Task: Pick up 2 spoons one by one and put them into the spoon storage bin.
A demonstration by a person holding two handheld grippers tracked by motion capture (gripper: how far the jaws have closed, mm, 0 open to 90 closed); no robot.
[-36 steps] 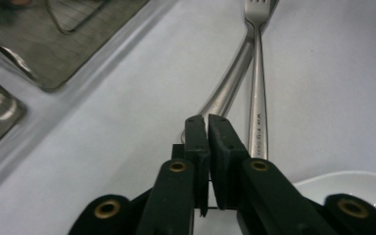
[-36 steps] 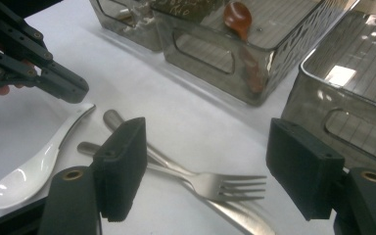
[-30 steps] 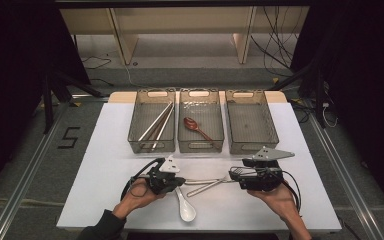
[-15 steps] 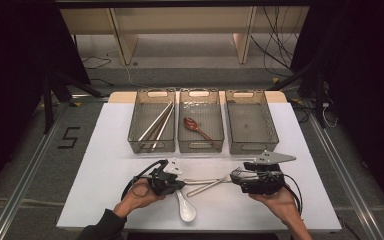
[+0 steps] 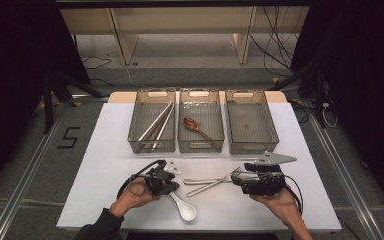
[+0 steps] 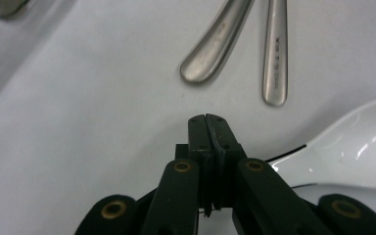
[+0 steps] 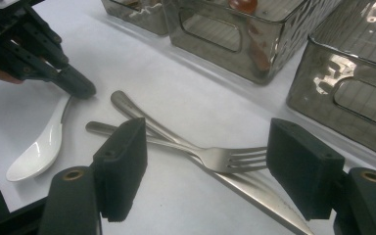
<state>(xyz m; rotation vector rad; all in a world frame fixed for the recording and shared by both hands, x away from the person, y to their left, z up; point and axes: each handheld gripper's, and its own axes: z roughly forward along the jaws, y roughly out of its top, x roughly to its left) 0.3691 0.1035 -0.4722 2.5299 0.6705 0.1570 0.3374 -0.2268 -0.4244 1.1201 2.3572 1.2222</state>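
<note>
A person sorts cutlery from a white counter (image 5: 100, 150) into three clear bins lined up at its 12 o'clock edge. By the look of it the job is about half done.

The left bin (image 5: 152, 144) holds chopsticks (image 5: 156, 121). The middle bin (image 5: 201, 144) holds one brown spoon (image 5: 196, 127). The right bin (image 5: 252, 145) looks empty.

Three pieces are left on the counter near its 6 o'clock edge. A white soup spoon (image 5: 184, 207) lies toward 7 o'clock, its handle by the left tool (image 5: 172, 185), whose jaws are pressed together on nothing; in the left gripper view the closed tips (image 6: 208, 122) sit just beside that handle, and whether they touch it is unclear. A steel fork (image 7: 210, 155) and a steel knife (image 7: 186, 142) lie crossed at the middle, between the two tools. The right tool (image 5: 239, 176), at about 5 o'clock, has its jaws spread wide around the fork's tines without pressing on them. Judging by that, the fork is next to be picked up, and the empty right bin is probably where it goes.

The white counter stands on a grey floor marked with a number five (image 5: 70, 137) at 9 o'clock. A pale wooden frame (image 5: 180, 20) stands at 12 o'clock, cables (image 5: 280, 55) trail at 1 o'clock, and black curtains (image 5: 10, 75) hang on both sides.
</note>
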